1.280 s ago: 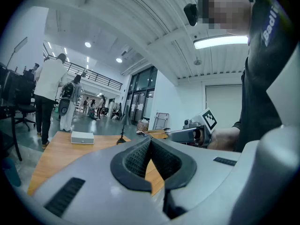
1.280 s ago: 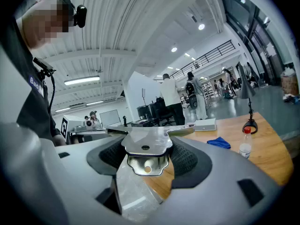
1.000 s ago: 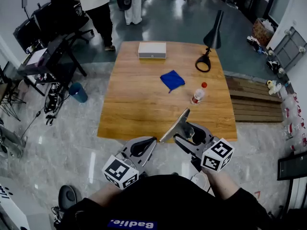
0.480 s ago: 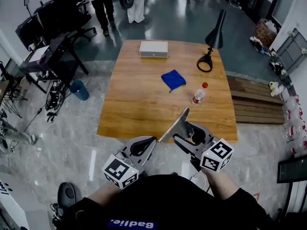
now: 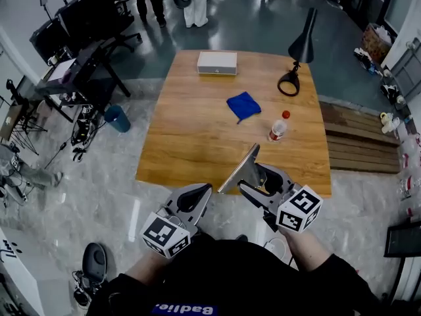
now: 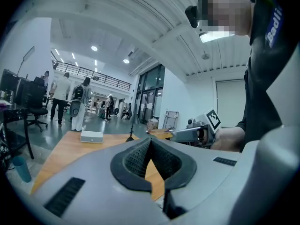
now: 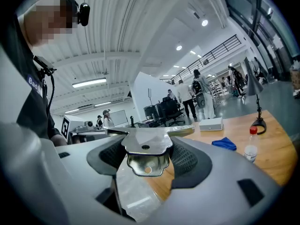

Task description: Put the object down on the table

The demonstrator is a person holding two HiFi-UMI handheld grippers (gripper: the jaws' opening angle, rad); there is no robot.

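Observation:
My right gripper [image 5: 255, 182] is shut on a flat metal bracket [image 5: 238, 170], held tilted above the near edge of the wooden table [image 5: 191, 143]. In the right gripper view the bracket [image 7: 145, 146] lies across the black pads [image 7: 185, 161] and shows a small hole and a bent lower tab. My left gripper [image 5: 196, 197] hangs just off the table's near edge, to the left of the bracket. Its jaws are shut with nothing between them, and its pads [image 6: 138, 156] meet at the tips. The right gripper [image 6: 197, 134] also shows in the left gripper view.
On the table are a white box [image 5: 217, 62] at the far edge, a black desk lamp [image 5: 297, 54] at the far right, a blue cloth [image 5: 244, 105] and a small bottle with a red cap [image 5: 278, 127]. Chairs, stands and standing people are beyond the table and to its left.
Both grippers keep the same pose, and the bracket stays in the right one. The head view has shifted a little. The people beyond the table have moved further off.

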